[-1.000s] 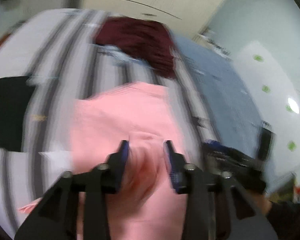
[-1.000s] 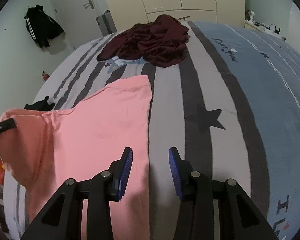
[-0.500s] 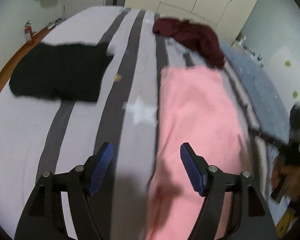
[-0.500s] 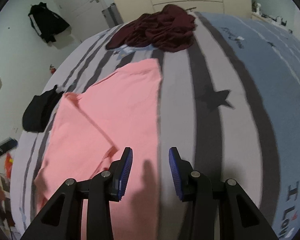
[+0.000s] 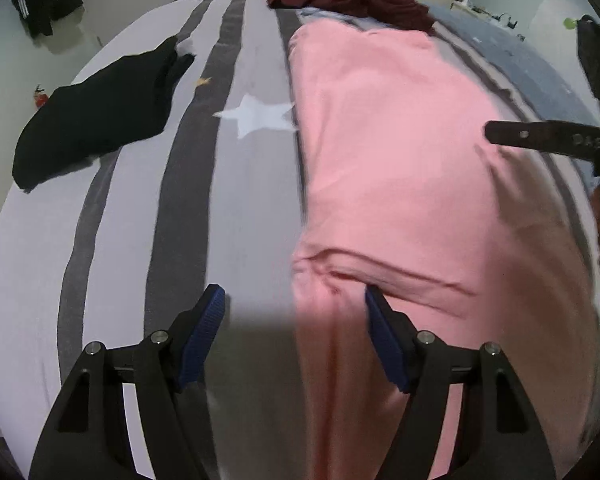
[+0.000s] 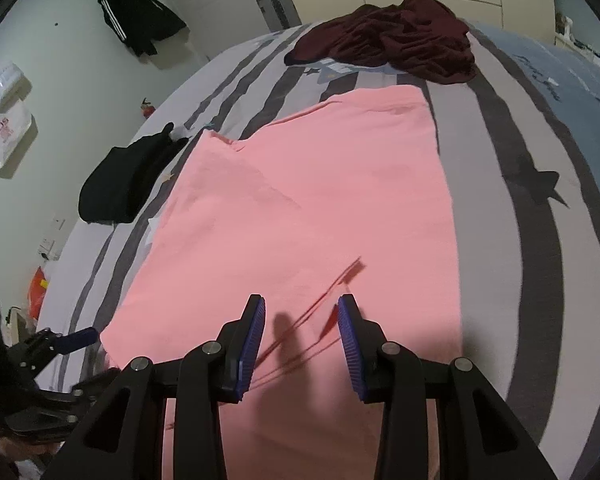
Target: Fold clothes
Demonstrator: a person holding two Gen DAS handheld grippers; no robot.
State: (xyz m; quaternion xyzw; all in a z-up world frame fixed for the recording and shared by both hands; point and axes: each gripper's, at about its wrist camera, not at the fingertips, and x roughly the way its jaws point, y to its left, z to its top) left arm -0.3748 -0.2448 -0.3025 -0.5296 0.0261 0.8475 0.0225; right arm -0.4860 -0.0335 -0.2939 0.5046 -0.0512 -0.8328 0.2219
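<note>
A pink garment (image 5: 400, 160) lies flat along the striped bed (image 5: 140, 240), with a folded-over flap and a crease near its close end. My left gripper (image 5: 294, 304) is open wide and straddles the garment's left edge: one pad is over the sheet, the other over pink cloth, and neither presses on anything. In the right wrist view the pink garment (image 6: 320, 200) fills the middle. My right gripper (image 6: 302, 320) hovers over its near part, open with nothing between the pads. One of its fingers (image 5: 540, 138) juts in from the right of the left wrist view.
A folded black garment (image 5: 100, 116) lies on the bed to the left of the pink one. A crumpled maroon pile (image 6: 392, 44) sits at the far end. A black jacket (image 6: 140, 20) hangs on the wall. Blue bedding (image 6: 580, 92) spreads to the right.
The left gripper let go of the pink cloth, opened wide and swung down to the garment's left edge. The lifted pink flap now lies flat. The right gripper moved left over the garment.
</note>
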